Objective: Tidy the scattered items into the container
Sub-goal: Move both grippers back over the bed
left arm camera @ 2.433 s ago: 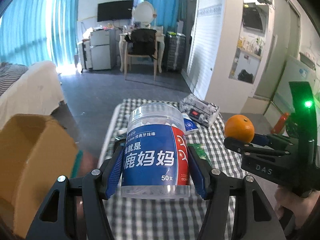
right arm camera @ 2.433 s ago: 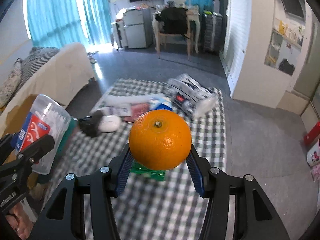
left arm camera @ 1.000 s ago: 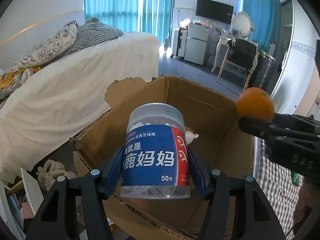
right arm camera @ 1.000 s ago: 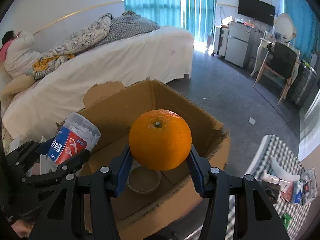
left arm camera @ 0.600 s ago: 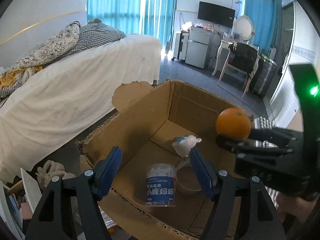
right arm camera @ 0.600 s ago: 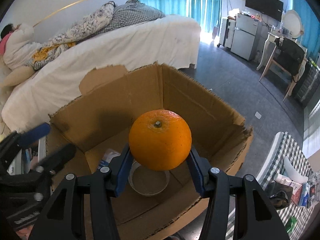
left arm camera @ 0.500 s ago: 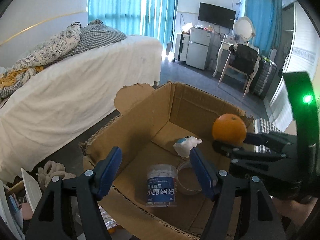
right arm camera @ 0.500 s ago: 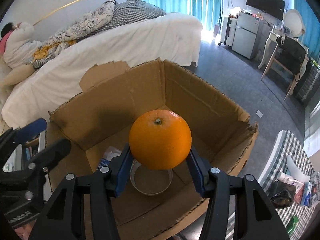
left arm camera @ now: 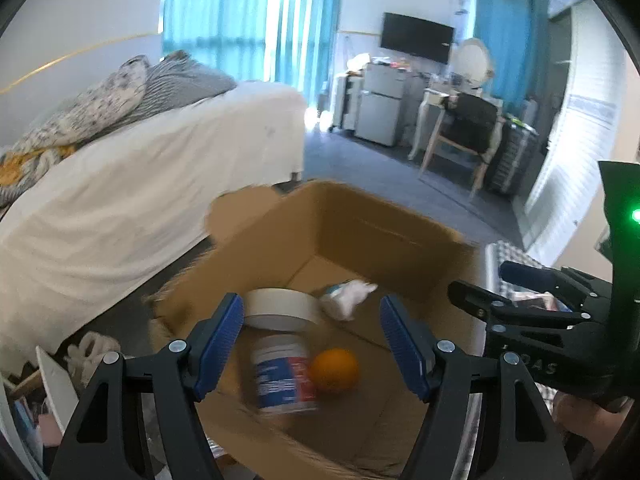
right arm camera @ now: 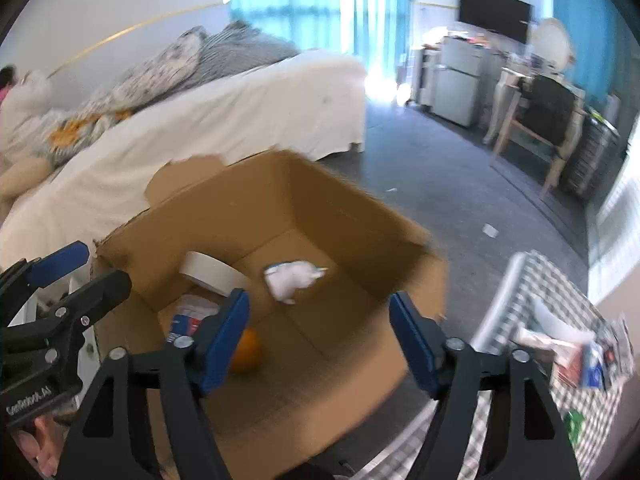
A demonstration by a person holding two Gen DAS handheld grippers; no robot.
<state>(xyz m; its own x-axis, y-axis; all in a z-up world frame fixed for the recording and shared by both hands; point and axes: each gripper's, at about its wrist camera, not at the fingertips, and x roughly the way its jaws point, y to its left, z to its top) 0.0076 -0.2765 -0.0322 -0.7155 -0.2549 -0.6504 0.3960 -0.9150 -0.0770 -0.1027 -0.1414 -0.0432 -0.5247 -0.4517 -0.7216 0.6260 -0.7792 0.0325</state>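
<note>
In the right wrist view the right gripper (right arm camera: 320,326) fills the lower frame, its jaws standing wide apart with nothing between them; they have just been opening, and the orange (right arm camera: 246,346) lies loose on the floor of the cardboard box (right arm camera: 332,208), half hidden behind the blue pad of the jaw on the left of the frame. In the left wrist view the left gripper (left arm camera: 312,338) likewise has its jaws spread and empty above the box (left arm camera: 384,236); they too have been opening within the last moment. Below them, in the lower centre of that frame, the floss-pick jar (left arm camera: 286,376) with its blue and red label sits on the box floor, blurred, and the orange (left arm camera: 335,369) rests just beside it on its right, seemingly touching it. Further back in the box, a roll of white tape (left arm camera: 280,309) leans near the left wall, and a small white figure (left arm camera: 348,296) lies to the right of it. The right gripper appears at the right edge of the left wrist view, with a green light above it. At the lower right of the right wrist view, the checked tabletop (right arm camera: 516,304) carries several packets. A bed (right arm camera: 224,112) with white covers stands behind the box, in the upper left.
</note>
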